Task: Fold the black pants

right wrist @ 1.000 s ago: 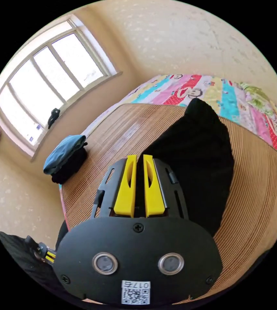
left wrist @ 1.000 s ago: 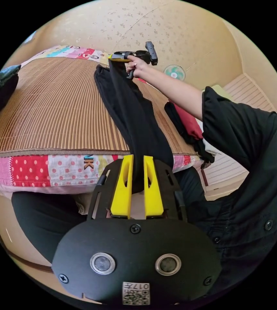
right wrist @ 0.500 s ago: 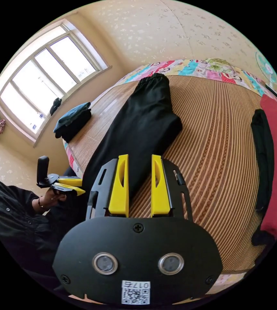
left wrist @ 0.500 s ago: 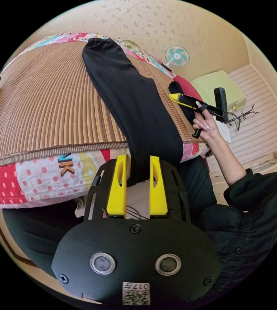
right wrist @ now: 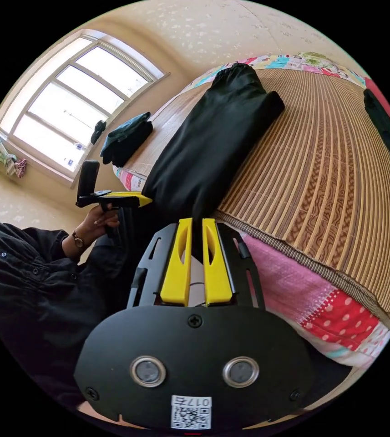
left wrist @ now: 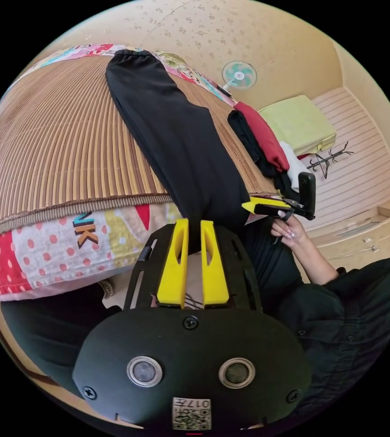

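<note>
Black pants [left wrist: 176, 141], plain matte fabric, lie lengthwise on a ribbed bamboo mat [left wrist: 58, 150], elastic cuff at the far end, near end hanging over the bed edge. Left gripper [left wrist: 194, 227]: yellow jaws narrow, both pressing the pants' near edge. Right gripper [right wrist: 196, 225]: same, jaws narrow on black cloth at the mat edge; in the left gripper view its yellow tips [left wrist: 256, 205] touch the pants' side. Patchwork quilt [left wrist: 67, 241] under the mat, polka-dot squares, letters "NK" readable. Folded dark clothes [right wrist: 124, 136] sit by the window [right wrist: 72, 118]. Red and black garments [left wrist: 260, 136] at the mat's other side. Fan [left wrist: 239, 74] against the speckled wall.
</note>
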Available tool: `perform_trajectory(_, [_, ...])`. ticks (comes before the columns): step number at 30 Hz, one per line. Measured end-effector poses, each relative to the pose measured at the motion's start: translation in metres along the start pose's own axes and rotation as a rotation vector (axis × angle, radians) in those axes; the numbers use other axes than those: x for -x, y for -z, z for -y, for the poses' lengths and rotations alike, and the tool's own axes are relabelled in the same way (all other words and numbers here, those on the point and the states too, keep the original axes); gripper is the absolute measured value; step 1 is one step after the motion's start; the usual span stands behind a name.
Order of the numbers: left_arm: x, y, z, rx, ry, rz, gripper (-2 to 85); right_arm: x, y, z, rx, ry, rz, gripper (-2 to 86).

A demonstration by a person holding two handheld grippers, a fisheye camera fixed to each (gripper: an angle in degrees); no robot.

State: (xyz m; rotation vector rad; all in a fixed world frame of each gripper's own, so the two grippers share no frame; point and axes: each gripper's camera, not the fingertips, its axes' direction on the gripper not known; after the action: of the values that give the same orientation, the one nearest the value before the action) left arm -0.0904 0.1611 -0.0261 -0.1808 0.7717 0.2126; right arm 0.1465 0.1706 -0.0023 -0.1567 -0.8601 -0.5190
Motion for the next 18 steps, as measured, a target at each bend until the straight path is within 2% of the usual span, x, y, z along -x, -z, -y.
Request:
perform_trajectory(3, [0.008, 0.007, -0.016, 0.026, -0.006, 0.050, 5.5, 0.001, -0.006, -0.011, 0.051, 0.013, -0.033, 4.5])
perform_trajectory(5, [0.018, 0.019, -0.028, -0.030, 0.026, 0.050, 6.6, -0.006, -0.003, -0.019, 0.023, -0.026, -0.058, 5.2])
perform_trajectory(8, [0.033, 0.034, -0.036, -0.125, 0.061, -0.014, 9.4, -0.024, 0.009, -0.027, -0.102, -0.096, 0.073, 9.3])
perform_trajectory(10, [0.040, 0.028, -0.033, -0.105, 0.059, -0.030, 10.2, -0.036, 0.005, -0.024, -0.127, -0.112, 0.128, 11.0])
perform_trajectory(15, [0.044, 0.017, -0.036, -0.082, 0.019, 0.027, 9.6, -0.042, -0.014, -0.019, -0.147, -0.134, 0.141, 8.1])
perform_trajectory(18, [0.044, 0.027, -0.048, -0.058, -0.019, -0.138, 5.1, -0.038, -0.003, -0.026, -0.135, -0.090, 0.270, 4.5])
